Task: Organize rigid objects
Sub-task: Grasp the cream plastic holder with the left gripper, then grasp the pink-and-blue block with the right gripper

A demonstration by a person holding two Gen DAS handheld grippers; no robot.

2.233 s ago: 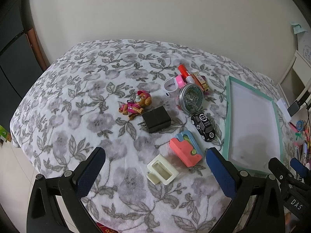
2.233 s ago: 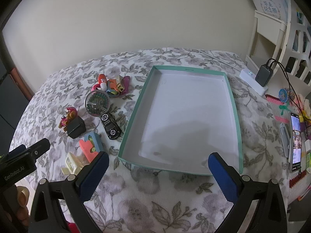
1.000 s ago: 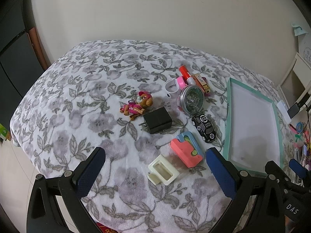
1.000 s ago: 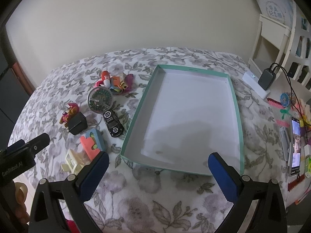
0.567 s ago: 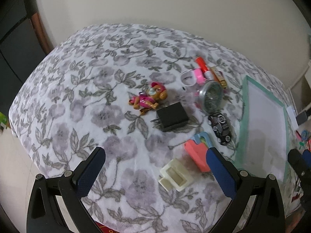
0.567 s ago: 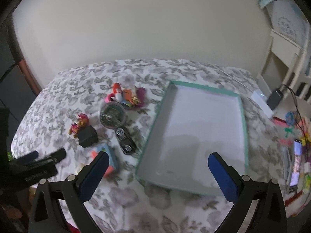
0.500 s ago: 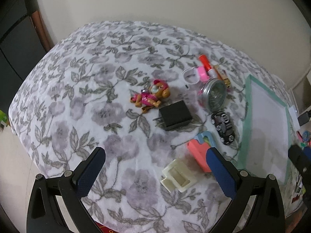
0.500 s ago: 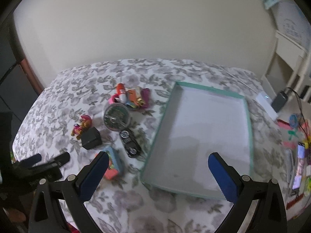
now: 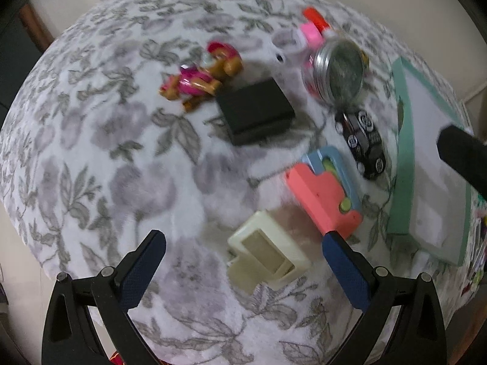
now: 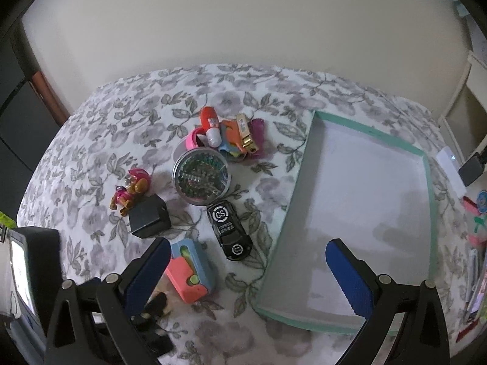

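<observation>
Small objects lie on a floral blanket. My left gripper (image 9: 243, 261) is open, its blue pads either side of a cream plastic box (image 9: 268, 258). Beyond lie a pink and blue case (image 9: 327, 193), a black toy car (image 9: 362, 143), a black charger (image 9: 255, 111), a toy pup figure (image 9: 202, 79) and a round tin (image 9: 338, 73). My right gripper (image 10: 246, 270) is open above the case (image 10: 188, 273) and car (image 10: 229, 228), left of the empty teal-rimmed tray (image 10: 281, 237). The charger (image 10: 149, 217), pup (image 10: 132, 191) and tin (image 10: 201, 179) sit further back.
A heap of small items with a red-capped tube (image 10: 210, 124) lies behind the tin. The tray (image 9: 401, 164) lies right of the objects. A white adapter with a black plug (image 10: 456, 167) and cluttered shelves stand at the far right. The blanket ends at a wall behind.
The left gripper has moved forward and down onto the cream box. The right gripper has swung left, from over the tray to above the car and case.
</observation>
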